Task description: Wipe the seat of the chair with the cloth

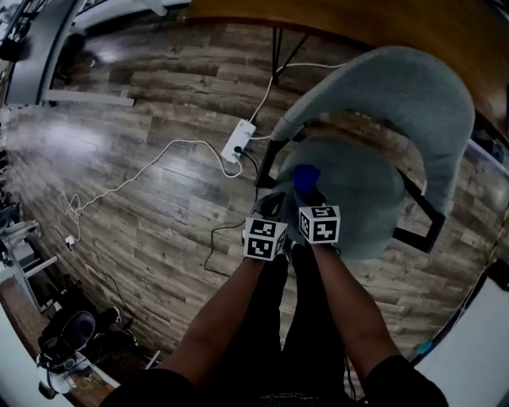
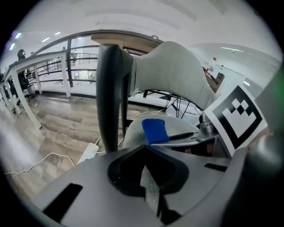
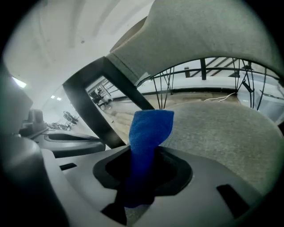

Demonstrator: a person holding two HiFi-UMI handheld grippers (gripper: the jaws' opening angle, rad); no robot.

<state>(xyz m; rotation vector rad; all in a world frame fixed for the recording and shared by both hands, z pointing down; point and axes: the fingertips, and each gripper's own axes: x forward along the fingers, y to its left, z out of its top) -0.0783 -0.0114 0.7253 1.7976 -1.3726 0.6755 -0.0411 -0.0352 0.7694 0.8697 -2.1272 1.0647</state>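
A grey upholstered chair stands before me, its seat [image 1: 362,203] under a curved backrest [image 1: 398,91]. In the right gripper view the blue cloth [image 3: 148,128] rises between the jaws, and my right gripper [image 3: 140,177] is shut on it, just over the seat's [image 3: 222,128] front edge. The head view shows the cloth [image 1: 305,176] on the seat's near left part, past the right gripper [image 1: 308,195]. My left gripper [image 1: 274,207] hovers beside it at the seat's left edge. In the left gripper view, the left gripper [image 2: 151,186] is shut to a thin slit with nothing held, the cloth [image 2: 154,130] ahead.
A black chair arm post [image 2: 108,93] stands close ahead of the left gripper. On the wood floor lie a white power strip [image 1: 238,141] and a white cable [image 1: 159,163]. A wooden table edge [image 1: 358,16] runs behind the chair. Dark gear [image 1: 67,338] sits at lower left.
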